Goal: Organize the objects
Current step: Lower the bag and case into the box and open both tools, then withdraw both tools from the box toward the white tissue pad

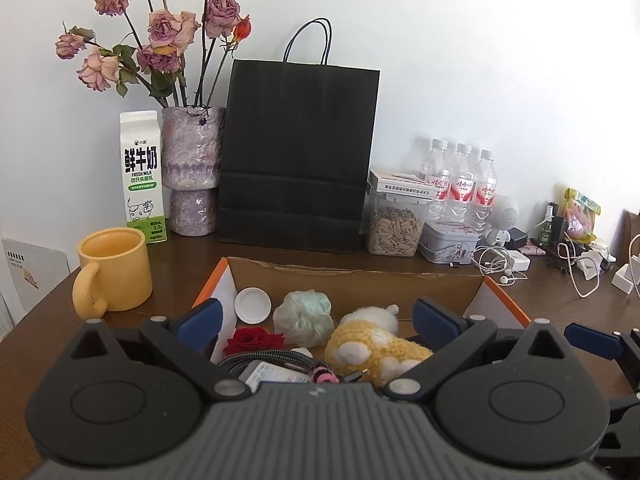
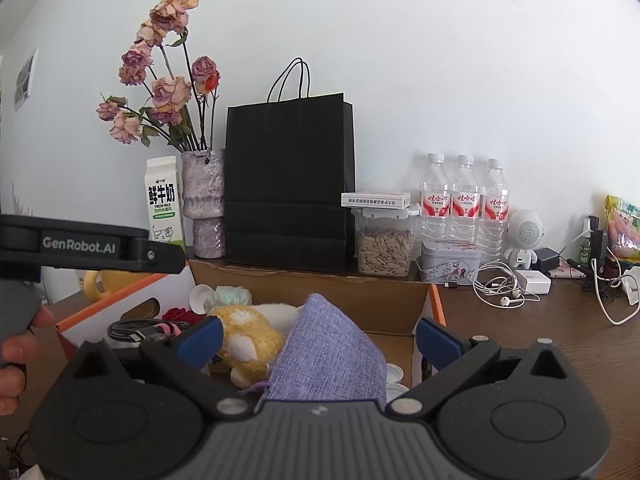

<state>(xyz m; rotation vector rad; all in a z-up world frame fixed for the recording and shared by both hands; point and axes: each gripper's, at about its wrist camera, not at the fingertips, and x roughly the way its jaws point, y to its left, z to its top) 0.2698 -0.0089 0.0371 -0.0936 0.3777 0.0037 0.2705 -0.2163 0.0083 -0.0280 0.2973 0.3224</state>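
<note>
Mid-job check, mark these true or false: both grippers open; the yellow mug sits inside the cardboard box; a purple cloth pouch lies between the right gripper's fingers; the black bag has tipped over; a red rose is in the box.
1. Both grippers are open. True: left gripper and right gripper both gape, gripping nothing.
2. The yellow mug is inside the cardboard box. False: it stands on the table left of it.
3. The purple cloth pouch lies between the right fingers. True, unclamped.
4. The black bag has tipped over. False: upright.
5. The red rose is in the box. True.
</note>
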